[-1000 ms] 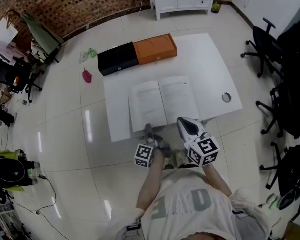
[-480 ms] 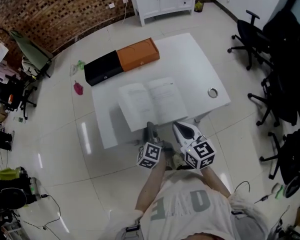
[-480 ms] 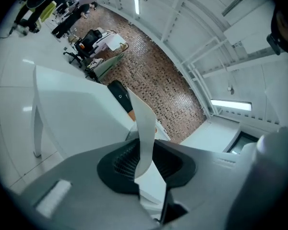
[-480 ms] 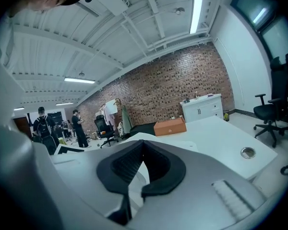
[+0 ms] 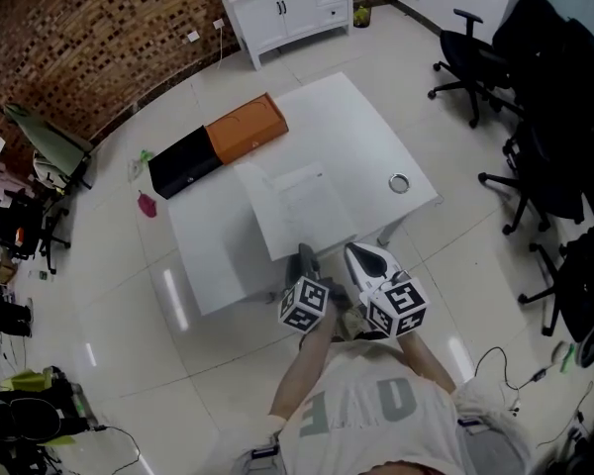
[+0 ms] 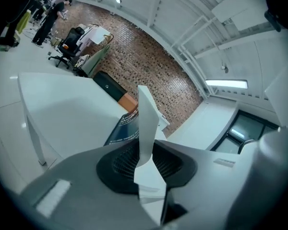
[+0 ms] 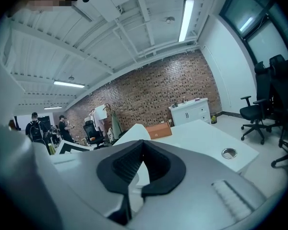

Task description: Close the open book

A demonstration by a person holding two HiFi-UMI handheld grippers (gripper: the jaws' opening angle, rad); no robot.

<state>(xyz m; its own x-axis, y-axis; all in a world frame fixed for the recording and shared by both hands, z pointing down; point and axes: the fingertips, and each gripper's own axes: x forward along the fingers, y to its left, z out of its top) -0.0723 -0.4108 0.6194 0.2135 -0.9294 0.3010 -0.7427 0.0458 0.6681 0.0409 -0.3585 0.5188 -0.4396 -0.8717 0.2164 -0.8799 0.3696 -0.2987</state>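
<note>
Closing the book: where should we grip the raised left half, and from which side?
Grip the raised left half of the book at its near edge, coming from the person's side of the table. There it stands almost upright and edge-on, thin enough for the fingers to straddle. That edge sits by the table's near edge, so the approach looks unobstructed. The left gripper is shut on that spot.

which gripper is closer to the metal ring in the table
Right. The right gripper is at the near edge of the table, with the ring beyond it to its right; the left gripper sits farther left, clamped on a book leaf.
</note>
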